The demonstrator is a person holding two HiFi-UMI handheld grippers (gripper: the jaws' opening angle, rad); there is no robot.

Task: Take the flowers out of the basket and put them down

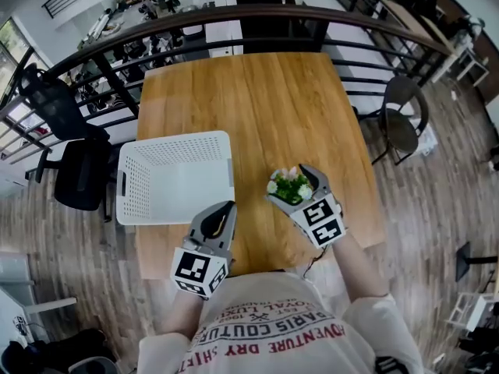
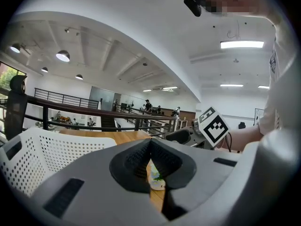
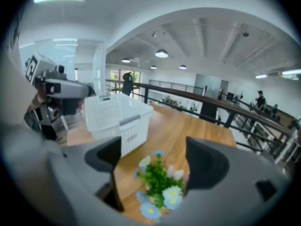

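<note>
A small bunch of pale blue, white and pink flowers with green leaves [image 1: 290, 185] stands on the wooden table [image 1: 265, 100], to the right of the white perforated basket [image 1: 175, 176]. My right gripper [image 1: 293, 187] is open, with one jaw on each side of the flowers [image 3: 160, 185]. The jaws stand wide apart and do not press the blooms. My left gripper [image 1: 226, 210] is shut and empty near the basket's front right corner. Through the slit between its pads I see the flowers' small white pot [image 2: 157, 181] resting on the table.
The basket [image 3: 117, 119] looks empty. A dark metal railing [image 1: 257, 18] runs behind the table's far edge. Black chairs stand to the left [image 1: 70, 158] and right [image 1: 405, 119] of the table. The table's front edge is close to the person's body.
</note>
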